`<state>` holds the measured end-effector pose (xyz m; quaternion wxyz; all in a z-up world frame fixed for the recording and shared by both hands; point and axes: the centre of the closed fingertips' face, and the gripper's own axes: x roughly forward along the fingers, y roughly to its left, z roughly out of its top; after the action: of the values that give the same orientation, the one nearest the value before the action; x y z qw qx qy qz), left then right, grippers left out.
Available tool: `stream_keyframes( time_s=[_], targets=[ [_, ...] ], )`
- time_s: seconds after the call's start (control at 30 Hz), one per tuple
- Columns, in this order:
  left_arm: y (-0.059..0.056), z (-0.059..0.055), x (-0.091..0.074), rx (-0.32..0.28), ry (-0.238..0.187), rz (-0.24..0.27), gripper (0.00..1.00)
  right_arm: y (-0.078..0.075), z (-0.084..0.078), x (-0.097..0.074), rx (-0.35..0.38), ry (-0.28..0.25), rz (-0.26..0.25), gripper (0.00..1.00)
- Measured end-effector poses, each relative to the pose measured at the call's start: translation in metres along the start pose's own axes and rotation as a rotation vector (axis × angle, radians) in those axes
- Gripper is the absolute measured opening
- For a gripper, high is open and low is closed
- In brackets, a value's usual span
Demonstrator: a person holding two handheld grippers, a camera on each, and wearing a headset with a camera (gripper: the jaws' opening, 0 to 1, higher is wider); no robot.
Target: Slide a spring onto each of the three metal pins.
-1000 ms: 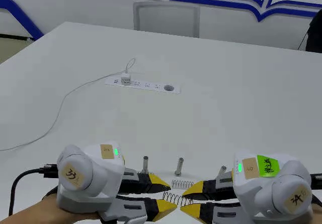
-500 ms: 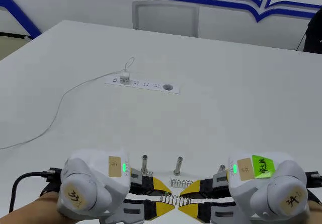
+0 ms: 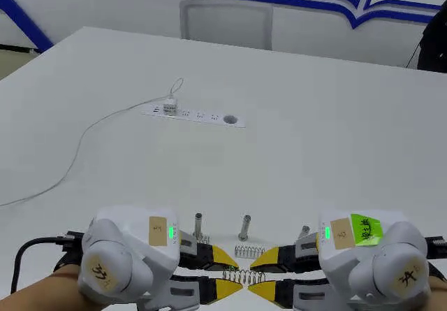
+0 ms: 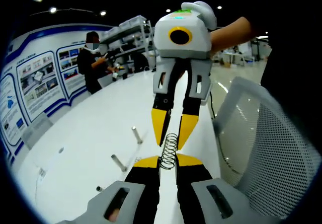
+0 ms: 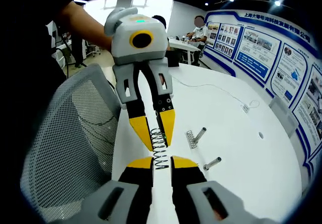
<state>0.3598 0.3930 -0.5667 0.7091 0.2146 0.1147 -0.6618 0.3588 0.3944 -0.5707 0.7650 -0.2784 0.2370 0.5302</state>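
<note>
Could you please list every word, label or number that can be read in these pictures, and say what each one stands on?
None reads with certainty.
Green sticker on the right gripper: handwritten characters, too blurred.
Tan sticker on the left gripper, and its like on the right: handwriting, too small.
Round end stickers: handwritten marks, unclear.
Wall boards: print too small.
Power strip: no readable marking.

Left tool (image 3: 232, 272) and right tool (image 3: 253, 276) point tip to tip, level, jaws narrowed nearly together.
</note>
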Motion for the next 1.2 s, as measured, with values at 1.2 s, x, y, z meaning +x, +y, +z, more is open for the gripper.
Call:
stream_keyframes(
  time_s=[1.2],
  targets=[
    [0.007,0.002,0.004,0.005,0.039,0.025,0.1,-0.005,0.03,-0.019,0.079,-0.138,0.017,0.11]
  ],
)
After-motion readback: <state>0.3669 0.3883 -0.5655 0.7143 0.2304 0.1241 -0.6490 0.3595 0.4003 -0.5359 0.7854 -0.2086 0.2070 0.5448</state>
